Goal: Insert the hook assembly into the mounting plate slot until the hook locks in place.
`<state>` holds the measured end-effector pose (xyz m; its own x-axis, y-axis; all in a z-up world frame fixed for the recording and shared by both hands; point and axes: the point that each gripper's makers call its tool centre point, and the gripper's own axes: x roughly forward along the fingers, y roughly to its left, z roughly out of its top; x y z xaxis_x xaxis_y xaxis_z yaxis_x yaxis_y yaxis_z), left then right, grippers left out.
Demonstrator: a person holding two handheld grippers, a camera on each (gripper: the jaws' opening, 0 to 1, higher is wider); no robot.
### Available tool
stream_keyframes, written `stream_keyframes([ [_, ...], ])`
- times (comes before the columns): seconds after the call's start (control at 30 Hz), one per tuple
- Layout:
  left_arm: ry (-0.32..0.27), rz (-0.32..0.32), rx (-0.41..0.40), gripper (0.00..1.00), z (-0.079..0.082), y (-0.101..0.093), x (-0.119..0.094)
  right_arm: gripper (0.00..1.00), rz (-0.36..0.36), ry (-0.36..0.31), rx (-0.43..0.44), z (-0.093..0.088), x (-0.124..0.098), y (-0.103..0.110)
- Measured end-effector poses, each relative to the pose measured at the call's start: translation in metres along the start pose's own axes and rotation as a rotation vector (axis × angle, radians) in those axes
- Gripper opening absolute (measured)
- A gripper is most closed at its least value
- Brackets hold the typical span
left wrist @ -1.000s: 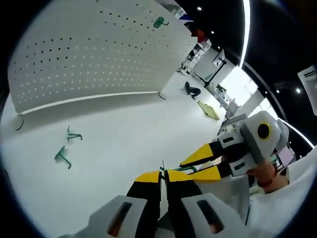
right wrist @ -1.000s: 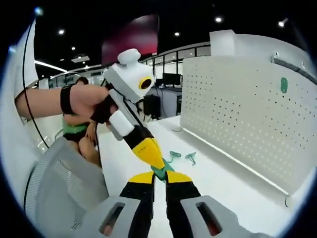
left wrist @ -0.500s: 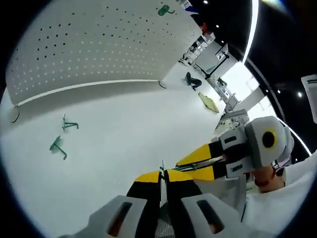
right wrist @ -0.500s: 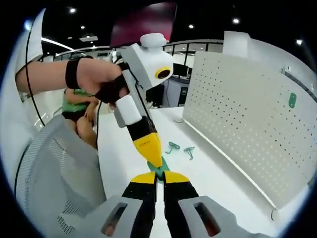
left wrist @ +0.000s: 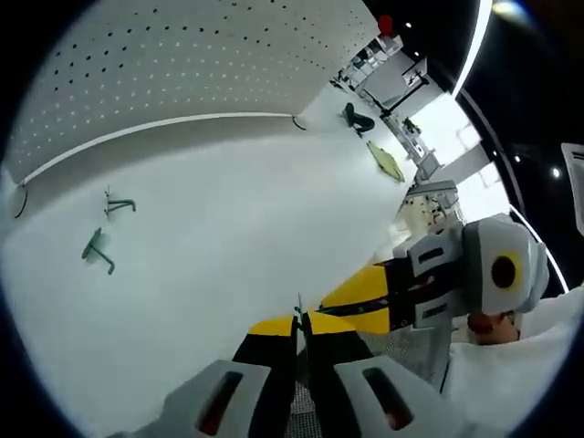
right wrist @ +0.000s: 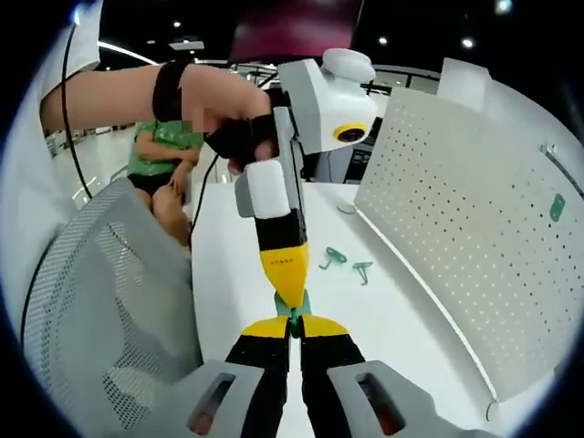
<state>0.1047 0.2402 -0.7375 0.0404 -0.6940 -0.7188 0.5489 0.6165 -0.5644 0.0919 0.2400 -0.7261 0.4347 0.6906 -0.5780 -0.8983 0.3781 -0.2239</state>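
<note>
The hook assembly (right wrist: 294, 307) is a small green piece held up off the worktop, pinched between the tips of both grippers at once. In the right gripper view the right gripper (right wrist: 293, 326) has its yellow-tipped jaws clenched on the lower end of the piece, while the left gripper (right wrist: 285, 278) comes down from above with its jaws closed on the upper end. In the left gripper view the same meeting shows from the other side: the left gripper (left wrist: 299, 321) is shut on a thin green sliver (left wrist: 297, 315), and the right gripper (left wrist: 351, 306) reaches in from the right to touch it.

Compared with a second ago, the left gripper has swung from a slant to nearly upright in the right gripper view, and the person's hand (right wrist: 239, 137) on it has risen. The two tips have stayed together on the piece throughout. In the left gripper view the pegboard mounting plate (left wrist: 173, 64) has slid toward the top edge, which is camera movement rather than a shift of the board.

This reads as a re-grip or reorientation of the hook in mid-air, not yet an approach: the piece is well apart from the mounting plate (right wrist: 456, 219), which stands along the far edge of the worktop (left wrist: 228, 228). Insertion has not begun.

Two spare green hooks (left wrist: 108, 205) (left wrist: 95, 250) lie on the worktop near the foot of the board, and another green hook (right wrist: 556, 207) already hangs on the plate. A mesh chair back (right wrist: 100, 301) stands at the near side.
</note>
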Motion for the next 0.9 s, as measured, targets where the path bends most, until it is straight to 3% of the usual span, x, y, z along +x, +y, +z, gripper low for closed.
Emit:
stream_keyframes([
  [0.53, -0.018, 0.030, 0.017, 0.03, 0.003, 0.002, -0.005, 0.01, -0.061, 0.012, 0.034, 0.002, 0.003, -0.003],
  [0.6, -0.053, 0.024, 0.083, 0.03, 0.009, 0.002, -0.005, 0.01, -0.078, 0.011, 0.035, 0.002, 0.002, -0.006],
  [0.7, -0.099, 0.021, 0.117, 0.04, 0.013, 0.000, -0.005, 0.01, -0.103, 0.018, 0.014, 0.002, 0.000, -0.011],
  [0.9, -0.121, 0.016, 0.138, 0.04, 0.012, 0.000, -0.002, 0.01, -0.109, 0.038, -0.004, 0.000, 0.000, -0.011],
])
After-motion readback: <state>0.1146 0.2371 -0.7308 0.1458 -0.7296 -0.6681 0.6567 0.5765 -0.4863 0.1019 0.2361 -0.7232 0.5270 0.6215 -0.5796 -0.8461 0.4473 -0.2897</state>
